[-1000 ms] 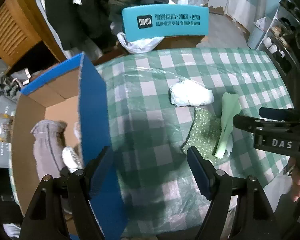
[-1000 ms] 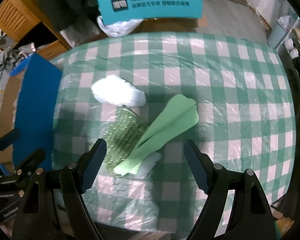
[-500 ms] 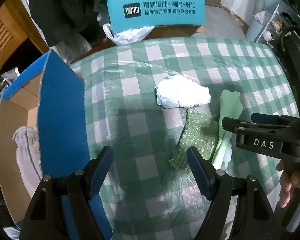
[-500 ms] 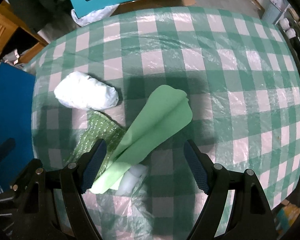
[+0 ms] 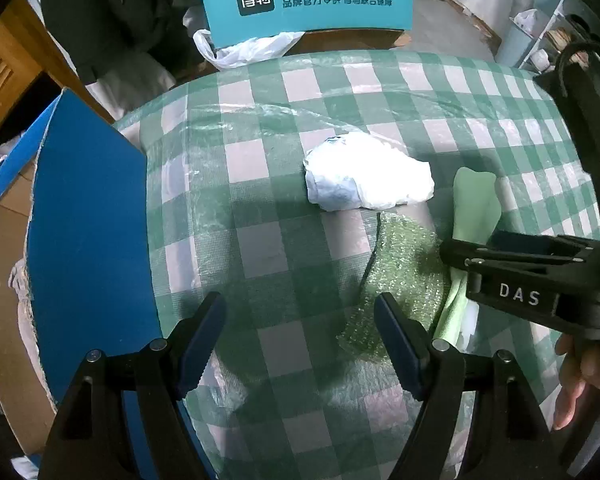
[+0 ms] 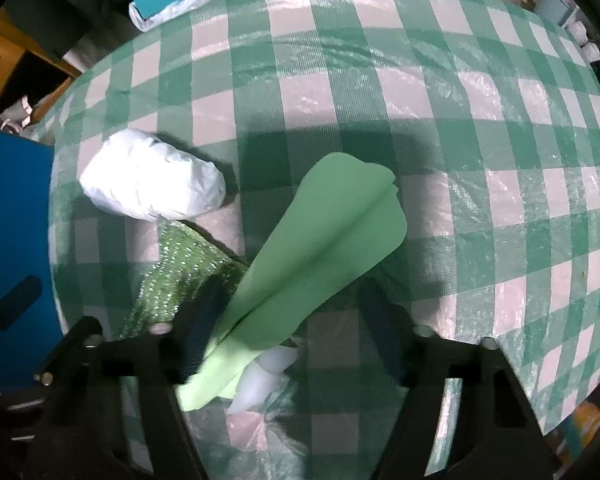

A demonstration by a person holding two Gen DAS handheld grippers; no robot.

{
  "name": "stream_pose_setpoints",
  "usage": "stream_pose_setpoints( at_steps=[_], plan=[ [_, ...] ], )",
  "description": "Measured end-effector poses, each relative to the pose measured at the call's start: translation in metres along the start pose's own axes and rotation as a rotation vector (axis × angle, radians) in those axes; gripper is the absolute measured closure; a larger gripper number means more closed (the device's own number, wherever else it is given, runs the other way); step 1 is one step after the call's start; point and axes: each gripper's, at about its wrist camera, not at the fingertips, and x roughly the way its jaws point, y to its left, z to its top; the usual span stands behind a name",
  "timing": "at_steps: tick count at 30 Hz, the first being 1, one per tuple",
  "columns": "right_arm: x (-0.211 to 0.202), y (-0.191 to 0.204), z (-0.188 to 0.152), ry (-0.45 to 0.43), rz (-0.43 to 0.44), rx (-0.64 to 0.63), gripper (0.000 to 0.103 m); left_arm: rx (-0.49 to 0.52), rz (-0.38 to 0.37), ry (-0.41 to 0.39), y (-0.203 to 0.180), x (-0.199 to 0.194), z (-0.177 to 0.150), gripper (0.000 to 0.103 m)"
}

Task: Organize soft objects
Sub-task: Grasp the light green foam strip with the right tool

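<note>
Three soft items left on green-and-white checked plastic tablecloth [image 6: 480, 128]: crumpled white cloth bundle [image 6: 152, 178], sparkly green knitted piece [image 6: 172, 276], pale green foam sheet folded like a leaf [image 6: 324, 252].

Right gripper [image 6: 288, 320] low over foam sheet's narrow end, jaws wide apart, straddling it, gripping nothing. Left fingertip close against edge of knitted piece.

Left gripper [image 5: 300, 340] wide open, empty, above bare cloth near blue-sided cardboard box [image 5: 88, 240].

Risks, judged:
- Closing here likely pinches knitted piece along with foam; overlap at narrow end.
- Clear white plastic scrap [image 6: 268, 376] under foam tip, may come up too.
- Thin foam may fold or slip from grip.
- Tablecloth film wrinkled, could snag.
</note>
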Motion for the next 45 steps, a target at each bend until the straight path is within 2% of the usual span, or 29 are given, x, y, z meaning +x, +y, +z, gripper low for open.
stream_pose_setpoints(
  at_steps=[2, 4, 7, 12, 23, 29, 30, 31, 33, 37, 45],
  plan=[
    [0.001, 0.0, 0.001, -0.007, -0.006, 0.0, 0.047, -0.004, -0.002, 0.001, 0.001, 0.0, 0.0, 0.025],
    [0.0, 0.0, 0.001, -0.008, -0.006, -0.002, 0.065, -0.004, -0.002, 0.003, 0.001, 0.0, 0.0, 0.025],
    [-0.002, -0.001, -0.001, -0.013, -0.002, -0.006, 0.083, 0.004, -0.002, 0.005, -0.001, 0.0, -0.001, 0.025],
    [-0.014, -0.005, -0.007, -0.024, 0.001, -0.012, 0.088, 0.011, -0.003, 0.007, -0.004, 0.001, -0.001, 0.025],
    [-0.053, -0.02, -0.015, -0.086, 0.033, -0.018, 0.088, 0.032, -0.009, 0.014, -0.018, 0.003, -0.003, 0.024],
    [-0.053, -0.032, -0.019, -0.065, 0.048, 0.006, 0.088, 0.036, -0.009, 0.026, -0.024, 0.011, 0.0, 0.023],
    [-0.052, -0.033, -0.018, -0.065, 0.054, 0.014, 0.085, 0.035, -0.008, 0.027, -0.025, 0.012, 0.001, 0.022],
    [-0.051, -0.034, -0.017, -0.062, 0.059, 0.024, 0.071, 0.034, -0.007, 0.029, -0.025, 0.014, 0.001, 0.022],
    [-0.048, -0.034, -0.016, -0.069, 0.067, 0.034, 0.054, 0.036, -0.003, 0.031, -0.026, 0.016, 0.003, 0.022],
    [-0.042, -0.027, -0.008, -0.073, 0.055, 0.043, 0.043, 0.038, 0.009, 0.037, -0.026, 0.022, 0.004, 0.022],
    [-0.023, -0.021, 0.0, -0.05, 0.016, 0.05, 0.043, 0.048, 0.061, 0.035, -0.026, 0.035, 0.011, 0.022]
  ],
)
